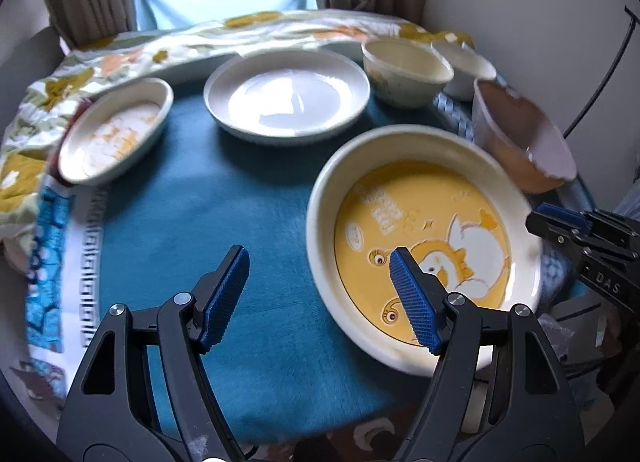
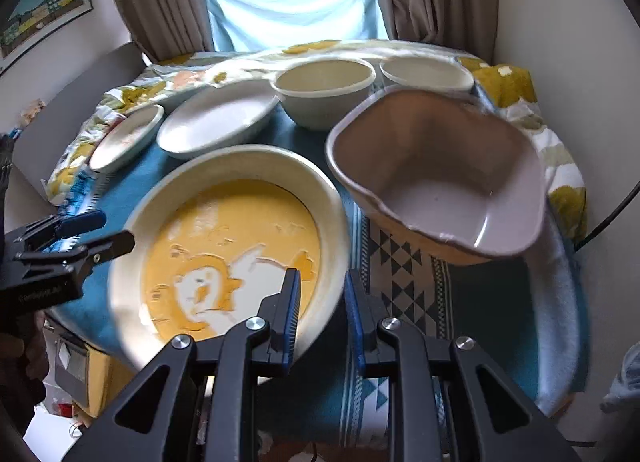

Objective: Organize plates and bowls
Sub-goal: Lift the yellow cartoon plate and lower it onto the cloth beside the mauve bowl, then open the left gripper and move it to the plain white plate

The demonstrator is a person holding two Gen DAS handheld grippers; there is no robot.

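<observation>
- Left wrist view: your left tool (image 1: 320, 282) hangs wide open over the teal cloth (image 1: 200, 221) on the worktop and holds nothing. The yellow cartoon plate (image 1: 420, 246) lies to its right, with the right pad over the plate's near inner edge, though I cannot tell if it touches. The white plate (image 1: 286, 95) sits ahead and well apart. The oval dish (image 1: 114, 129) is ahead to the left, and the cream bowl (image 1: 404, 71) is at the back right.
- Same view: your right tool (image 1: 560, 221) comes in from the right edge, at the yellow plate's far-right rim. Its grip is not clear from here.
- Right wrist view: the right tool (image 2: 322, 310) has its pads narrowed around the plate's near-right rim, one inside and one outside. I judge it grips the rim. The plate looks tilted and blurred, probably lifted.
- Same view: the brown bowl (image 2: 440, 173) is just beside it on the right. Any stacking move would head forward-left toward the white plate (image 2: 218, 119).
- Your right hand is nearer the plate, and the left is free to support it.
</observation>
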